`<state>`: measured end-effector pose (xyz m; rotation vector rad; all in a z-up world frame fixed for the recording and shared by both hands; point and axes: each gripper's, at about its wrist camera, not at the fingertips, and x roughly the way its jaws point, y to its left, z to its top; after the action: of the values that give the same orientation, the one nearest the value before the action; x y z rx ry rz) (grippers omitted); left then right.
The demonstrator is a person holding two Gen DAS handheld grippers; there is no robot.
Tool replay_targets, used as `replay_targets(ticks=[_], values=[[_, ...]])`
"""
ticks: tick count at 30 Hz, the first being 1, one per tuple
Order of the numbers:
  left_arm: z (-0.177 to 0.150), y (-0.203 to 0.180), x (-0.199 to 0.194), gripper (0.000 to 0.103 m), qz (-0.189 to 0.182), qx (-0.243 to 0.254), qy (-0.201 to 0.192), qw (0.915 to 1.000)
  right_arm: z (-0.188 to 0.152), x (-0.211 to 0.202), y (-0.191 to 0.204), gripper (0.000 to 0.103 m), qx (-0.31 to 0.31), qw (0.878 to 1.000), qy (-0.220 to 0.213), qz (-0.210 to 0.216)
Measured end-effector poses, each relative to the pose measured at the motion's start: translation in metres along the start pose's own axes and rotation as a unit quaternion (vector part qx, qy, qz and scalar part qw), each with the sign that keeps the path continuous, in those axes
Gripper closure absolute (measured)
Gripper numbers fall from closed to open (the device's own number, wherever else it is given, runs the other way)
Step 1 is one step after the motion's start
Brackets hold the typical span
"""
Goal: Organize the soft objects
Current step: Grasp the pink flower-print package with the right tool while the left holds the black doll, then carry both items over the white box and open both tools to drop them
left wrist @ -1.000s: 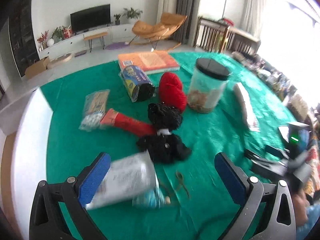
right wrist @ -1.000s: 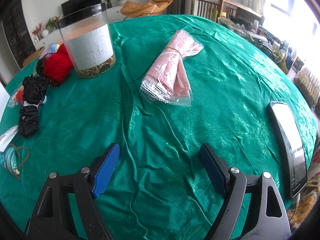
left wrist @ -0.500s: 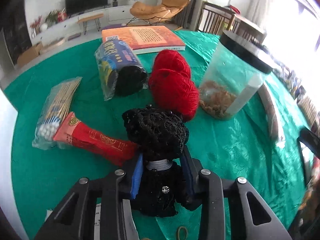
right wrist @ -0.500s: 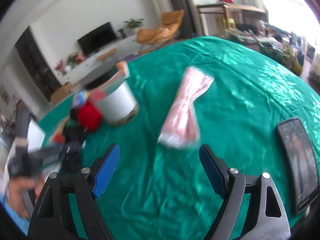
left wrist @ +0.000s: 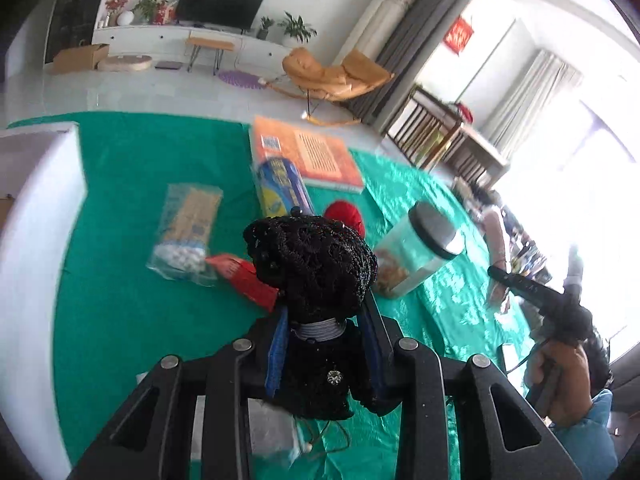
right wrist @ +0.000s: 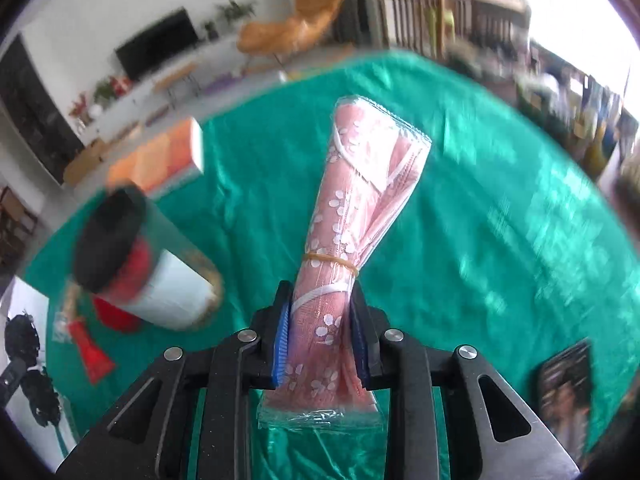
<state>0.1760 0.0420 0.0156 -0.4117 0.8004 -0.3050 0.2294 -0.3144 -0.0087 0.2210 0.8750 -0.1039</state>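
Note:
My left gripper [left wrist: 324, 336] is shut on a black lace hair accessory [left wrist: 314, 264] and holds it lifted above the green tablecloth [left wrist: 120, 300]. My right gripper [right wrist: 320, 336] is shut on a pink packet of masks [right wrist: 360, 200], wrapped in clear plastic with a rubber band, and holds it above the cloth [right wrist: 500, 240]. Red yarn [left wrist: 346, 214] lies behind the lace piece. The lace piece also shows at the far left of the right wrist view [right wrist: 22, 340].
A clear jar with black lid [left wrist: 416, 252], an orange book [left wrist: 312, 156], a blue roll [left wrist: 282, 188], a cotton-swab bag [left wrist: 186, 232] and a red packet [left wrist: 244, 280] lie on the cloth. A phone [right wrist: 564, 388] lies at right. A white box [left wrist: 36, 184] stands left.
My left gripper closed on the black lace piece and lifted it. My right gripper moved onto the pink mask packet, closed on it and raised it off the cloth.

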Motion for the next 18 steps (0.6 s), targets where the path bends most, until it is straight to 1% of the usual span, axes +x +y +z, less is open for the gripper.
replay_targets(ticks=[2,4,7,9,10,11,13,15,16,17,18], values=[[0.001,0.011,-0.033,0.07,0.0,-0.006,-0.02,0.9998,0.009,-0.035,0.026,0.075,-0.038,0.999,-0.035,0.016],[0.001,0.025,-0.064,0.07,0.007,-0.011,-0.039,0.9992,0.012,-0.069,0.064,0.075,-0.083,0.994,-0.054,0.045],[-0.003,0.053,-0.112,0.07,0.029,-0.023,-0.066,0.9971,-0.001,-0.107,0.126,0.075,-0.137,0.983,-0.061,0.106],[-0.008,0.075,-0.146,0.07,0.05,-0.031,-0.081,0.995,-0.024,-0.131,0.175,0.075,-0.169,0.97,-0.056,0.165],[-0.012,0.088,-0.167,0.07,0.069,-0.034,-0.089,0.993,-0.037,-0.142,0.203,0.075,-0.182,0.962,-0.049,0.199],[-0.015,0.097,-0.181,0.07,0.084,-0.036,-0.095,0.9913,-0.048,-0.149,0.222,0.075,-0.191,0.955,-0.042,0.222],[-0.025,0.12,-0.21,0.07,0.123,-0.042,-0.103,0.9862,-0.076,-0.167,0.272,0.075,-0.217,0.934,-0.024,0.281],[-0.037,0.144,-0.236,0.07,0.171,-0.052,-0.107,0.9781,-0.109,-0.184,0.323,0.075,-0.248,0.908,-0.002,0.338],[-0.045,0.158,-0.247,0.07,0.201,-0.056,-0.105,0.9724,-0.122,-0.191,0.341,0.074,-0.259,0.897,0.007,0.359],[-0.052,0.167,-0.252,0.07,0.226,-0.059,-0.1,0.9673,-0.14,-0.197,0.366,0.074,-0.272,0.882,0.021,0.384],[-0.058,0.177,-0.254,0.068,0.256,-0.062,-0.095,0.96,-0.153,-0.199,0.383,0.07,-0.279,0.871,0.035,0.402]])
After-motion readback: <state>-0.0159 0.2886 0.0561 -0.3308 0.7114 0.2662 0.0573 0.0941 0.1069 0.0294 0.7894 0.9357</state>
